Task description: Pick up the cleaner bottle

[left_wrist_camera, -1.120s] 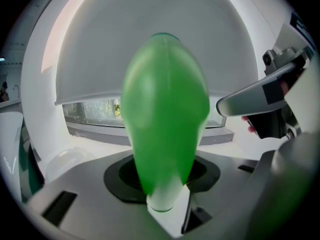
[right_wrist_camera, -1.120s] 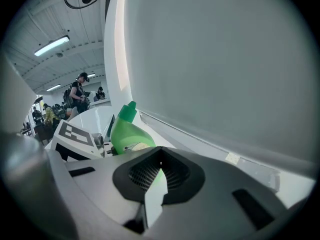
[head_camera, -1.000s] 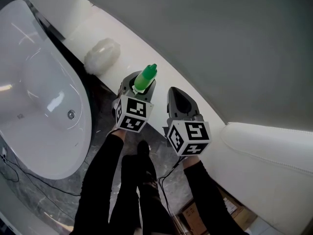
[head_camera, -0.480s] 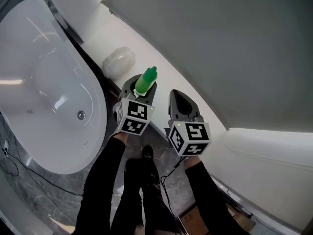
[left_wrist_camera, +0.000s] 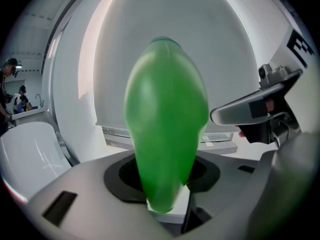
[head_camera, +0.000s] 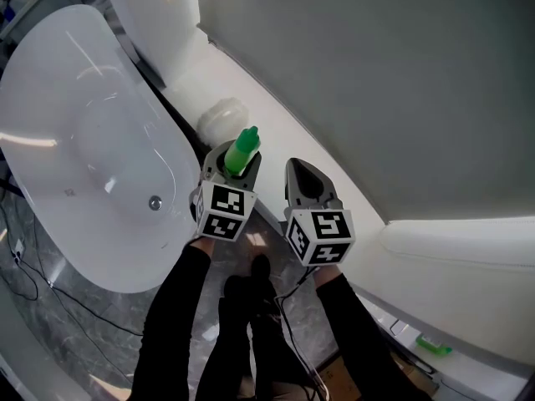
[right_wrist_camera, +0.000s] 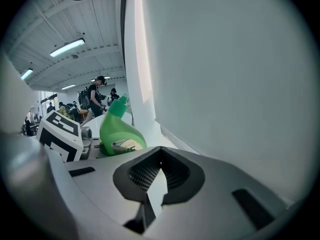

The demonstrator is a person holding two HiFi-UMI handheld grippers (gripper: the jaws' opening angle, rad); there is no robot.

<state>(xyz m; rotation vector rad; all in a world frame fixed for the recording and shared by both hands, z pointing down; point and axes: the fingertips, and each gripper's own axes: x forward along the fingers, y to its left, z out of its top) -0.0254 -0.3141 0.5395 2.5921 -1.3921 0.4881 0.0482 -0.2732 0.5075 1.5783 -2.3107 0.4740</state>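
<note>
We see the bottle (head_camera: 243,150) seated between the jaws of the left gripper (head_camera: 231,155), which are clamped on its lower body. The neck and cap rise past the jaw tips, leaning forward and away from the marker cube. In the left gripper view the bottle (left_wrist_camera: 165,124) fills the middle of the frame. Its base sinks into the dark recess of the left gripper (left_wrist_camera: 162,186), a jaw on either side of it.

From the right gripper (right_wrist_camera: 155,184) the bottle (right_wrist_camera: 120,131) sits to the left and a little ahead, just beside it. It does not touch that gripper. The right gripper's jaws stand together and we see nothing between them. In the head view the right gripper (head_camera: 299,167) is level with the left one, the two side by side.

The bottle is bright green. It has a plump, rounded body that narrows to a slim neck, with a cap of the same green. A pale label with a small dark mark sits low on the body, on the side facing the right gripper.
</note>
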